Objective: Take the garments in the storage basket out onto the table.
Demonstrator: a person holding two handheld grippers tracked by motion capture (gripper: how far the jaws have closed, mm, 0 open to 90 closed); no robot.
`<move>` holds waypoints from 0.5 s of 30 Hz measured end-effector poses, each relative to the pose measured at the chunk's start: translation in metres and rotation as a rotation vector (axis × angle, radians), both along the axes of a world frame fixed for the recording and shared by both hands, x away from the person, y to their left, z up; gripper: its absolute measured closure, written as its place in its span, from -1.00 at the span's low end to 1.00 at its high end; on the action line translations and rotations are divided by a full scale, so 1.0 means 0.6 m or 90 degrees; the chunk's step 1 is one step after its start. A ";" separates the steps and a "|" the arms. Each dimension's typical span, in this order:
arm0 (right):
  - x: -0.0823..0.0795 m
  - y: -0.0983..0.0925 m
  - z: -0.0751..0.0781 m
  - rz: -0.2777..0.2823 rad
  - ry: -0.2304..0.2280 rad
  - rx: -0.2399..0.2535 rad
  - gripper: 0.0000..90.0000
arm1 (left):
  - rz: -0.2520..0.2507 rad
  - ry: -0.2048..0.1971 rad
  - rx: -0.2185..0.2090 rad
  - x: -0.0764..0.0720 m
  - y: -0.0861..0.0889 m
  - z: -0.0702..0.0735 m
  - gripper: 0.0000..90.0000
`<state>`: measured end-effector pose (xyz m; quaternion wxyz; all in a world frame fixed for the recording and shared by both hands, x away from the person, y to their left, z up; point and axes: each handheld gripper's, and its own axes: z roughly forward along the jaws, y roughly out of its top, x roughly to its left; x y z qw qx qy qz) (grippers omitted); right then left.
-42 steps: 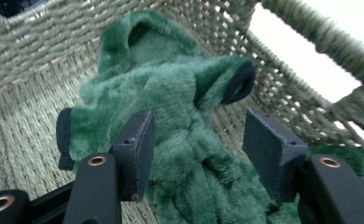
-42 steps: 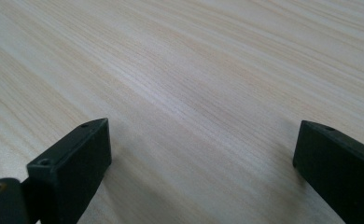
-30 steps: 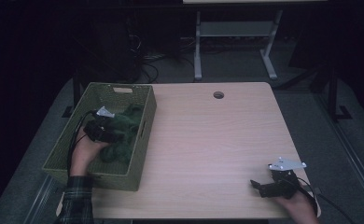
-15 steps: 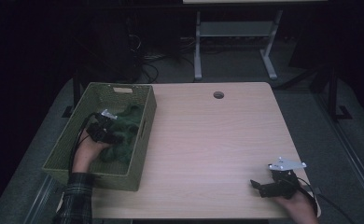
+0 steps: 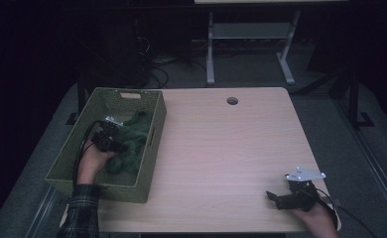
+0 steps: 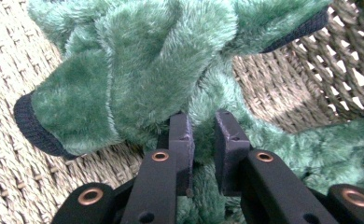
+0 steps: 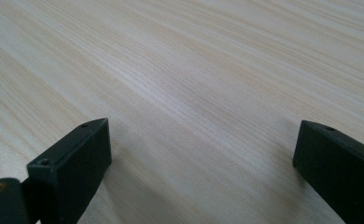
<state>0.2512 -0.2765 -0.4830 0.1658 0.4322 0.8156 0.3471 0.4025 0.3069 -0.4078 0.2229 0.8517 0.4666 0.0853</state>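
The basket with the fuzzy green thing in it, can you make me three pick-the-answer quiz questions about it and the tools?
1. Where does the basket stand?
A. at the table's left side
B. at the table's right side
C. on the floor

2. What colour is the fuzzy cloth?
A. red
B. green
C. yellow

3. How is the right tool now?
A. shut on the cloth
B. shut on a cup
C. open over bare wood

Answers:
1. A, the high view shows the basket on the table at the left.
2. B, its pile is green with dark cuffs.
3. C, its jaws stand wide apart; the left tool has just been closing on the cloth.
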 end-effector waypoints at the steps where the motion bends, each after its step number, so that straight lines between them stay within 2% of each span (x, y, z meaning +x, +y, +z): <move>1: 0.000 0.000 0.000 0.000 0.000 0.000 -0.92 | 0.004 -0.003 -0.007 -0.001 0.000 0.001 0.76; 8: 0.000 0.000 0.000 0.000 0.000 0.000 -0.92 | -0.005 -0.012 -0.047 -0.008 0.009 0.014 0.80; 15: 0.000 0.000 0.000 0.000 0.000 0.000 -0.92 | -0.007 -0.042 -0.089 -0.024 0.015 0.034 0.80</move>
